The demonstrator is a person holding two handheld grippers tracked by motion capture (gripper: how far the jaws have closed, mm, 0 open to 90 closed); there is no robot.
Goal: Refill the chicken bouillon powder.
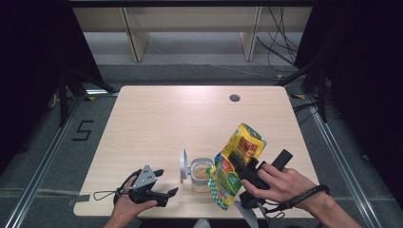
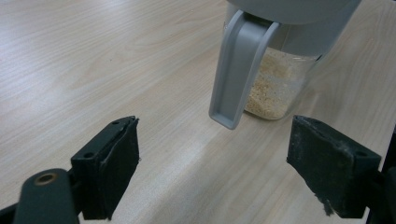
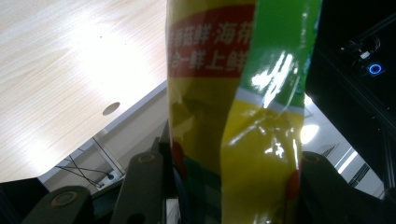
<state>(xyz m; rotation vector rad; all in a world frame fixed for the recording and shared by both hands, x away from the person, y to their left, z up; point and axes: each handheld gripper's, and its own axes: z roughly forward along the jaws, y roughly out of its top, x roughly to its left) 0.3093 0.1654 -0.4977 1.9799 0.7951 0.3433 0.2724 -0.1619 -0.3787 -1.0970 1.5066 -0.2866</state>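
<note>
Right gripper (image 1: 239, 167) is clamped on a yellow-and-green glossy plastic packet (image 1: 235, 164), held tilted above the clear jar (image 1: 201, 175) of beige granules, whose grey hinged lid (image 1: 183, 166) stands open. Left gripper (image 1: 167, 183) rests on the pale wooden table (image 1: 190, 114) just beside the jar, jaws wide apart, empty.

One yellow-green bag (image 1: 236, 164), one clear jar (image 1: 201, 175) of granules, two hand-held grippers, left (image 1: 164, 183), right (image 1: 237, 164)

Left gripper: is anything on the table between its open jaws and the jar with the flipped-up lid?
Nothing visible. The left gripper faces the jar across bare table, jaws open. The hanging grey lid is the nearest part of the jar. The right gripper holds the bag on the jar's other side.
</note>
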